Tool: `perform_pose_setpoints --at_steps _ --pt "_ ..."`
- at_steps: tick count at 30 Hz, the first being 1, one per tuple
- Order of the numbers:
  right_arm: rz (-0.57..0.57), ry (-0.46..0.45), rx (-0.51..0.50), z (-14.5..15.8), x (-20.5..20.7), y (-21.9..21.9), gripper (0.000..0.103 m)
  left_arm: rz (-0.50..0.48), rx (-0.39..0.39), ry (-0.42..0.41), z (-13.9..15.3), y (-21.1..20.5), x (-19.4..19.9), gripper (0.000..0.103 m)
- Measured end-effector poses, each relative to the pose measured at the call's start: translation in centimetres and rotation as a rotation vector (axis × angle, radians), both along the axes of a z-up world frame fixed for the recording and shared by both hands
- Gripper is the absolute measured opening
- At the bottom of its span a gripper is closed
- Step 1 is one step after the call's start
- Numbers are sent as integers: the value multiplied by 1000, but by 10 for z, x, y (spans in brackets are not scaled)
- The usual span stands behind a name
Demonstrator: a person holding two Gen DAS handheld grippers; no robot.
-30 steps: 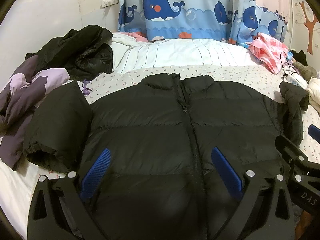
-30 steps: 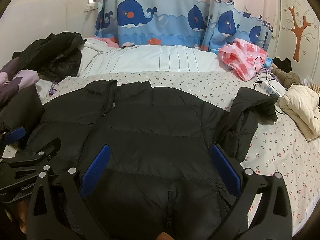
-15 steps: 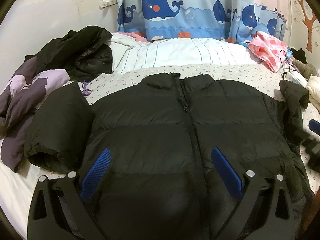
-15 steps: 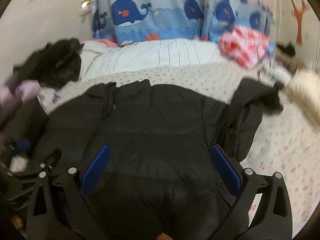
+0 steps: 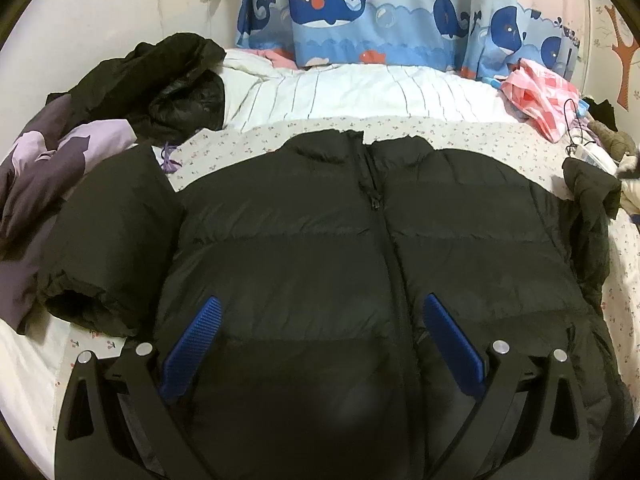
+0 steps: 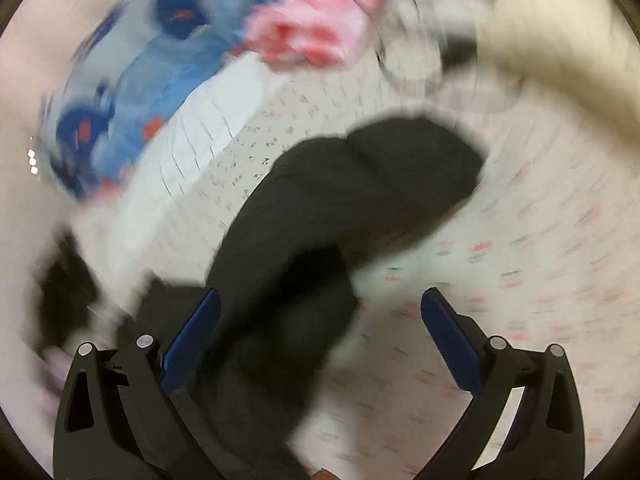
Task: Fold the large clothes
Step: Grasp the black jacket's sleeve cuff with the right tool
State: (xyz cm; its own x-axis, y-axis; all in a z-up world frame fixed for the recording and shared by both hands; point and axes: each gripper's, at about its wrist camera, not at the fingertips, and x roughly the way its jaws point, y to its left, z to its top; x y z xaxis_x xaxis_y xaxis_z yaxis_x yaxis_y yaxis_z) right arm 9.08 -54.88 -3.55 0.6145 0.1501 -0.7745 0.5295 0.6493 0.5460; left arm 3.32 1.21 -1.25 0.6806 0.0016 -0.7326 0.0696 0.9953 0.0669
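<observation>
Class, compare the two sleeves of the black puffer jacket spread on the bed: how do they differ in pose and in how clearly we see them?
The left sleeve lies bent down alongside the body, its cuff opening facing the camera; the right sleeve is bunched at the jacket's far edge. The left sleeve looks broad and sharp in the left wrist view; the right sleeve is blurred in the right wrist view. Both are black, quilted, and ungripped.

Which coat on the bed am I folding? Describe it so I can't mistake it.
On the floral sheet, below the whale curtain, lies the black puffer jacket. Unlike the crumpled dark coat at far left, it lies flat, zipped, collar toward the curtain.
</observation>
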Motion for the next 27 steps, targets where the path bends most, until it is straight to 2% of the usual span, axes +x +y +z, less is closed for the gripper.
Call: perform_pose_setpoints --at_steps 1,3,6,7,8,9,10,11,12,13,15,16,18,19,21,22,23,24,25,26,27 --pt "-55 7 108 -16 8 -18 97 2 4 -3 0 1 0 97" --pt "-131 -50 270 -43 22 -41 97 7 13 -9 0 2 0 97" --pt "-192 -43 380 -76 41 -57 97 10 18 -12 -1 2 0 97" --pt "-202 -64 367 -82 48 -64 93 10 23 -11 -2 2 1 97" --pt "-206 -92 338 -81 49 -67 62 10 27 -11 -3 1 1 97" --pt "-205 -123 317 -79 48 -70 50 9 32 -9 -4 0 2 97" --pt "-196 -157 287 -70 47 -75 24 8 35 -8 -5 -1 3 97" --pt "-187 -191 231 -55 42 -77 12 7 35 -6 -6 -2 4 97" --pt "-174 -219 172 -41 36 -76 10 1 33 -4 -6 -5 4 97" --pt "-140 -274 72 -13 25 -78 8 -6 35 -5 -6 -7 3 97" --pt "-115 -453 -56 42 -17 -88 7 -22 46 -12 -6 -13 0 97" --pt "-134 -511 -85 63 -44 -95 7 -28 49 -14 -6 -15 -1 97" --pt "-182 -545 -130 82 -92 -117 7 -43 55 -15 -6 -20 -2 97" --pt "-198 -517 -144 79 -111 -128 7 -47 56 -14 -7 -22 -3 97" --pt "-217 -423 -135 56 -134 -146 9 -55 43 -9 -7 -23 -3 97" --pt "-229 -336 -55 22 -148 -163 21 -60 31 -4 -7 -23 -2 97" --pt "-264 -262 34 -10 -162 -176 46 -63 17 2 -7 -22 -1 97" --pt "-313 -218 112 -35 -175 -186 59 -66 1 8 -8 -21 -1 97" --pt "-386 -214 200 -60 -193 -194 66 -67 -9 12 -7 -20 0 97" --pt "-448 -275 297 -84 -213 -201 66 -66 -16 15 -7 -19 0 97" --pt "-448 -322 324 -90 -219 -206 66 -64 -19 16 -8 -18 0 97"
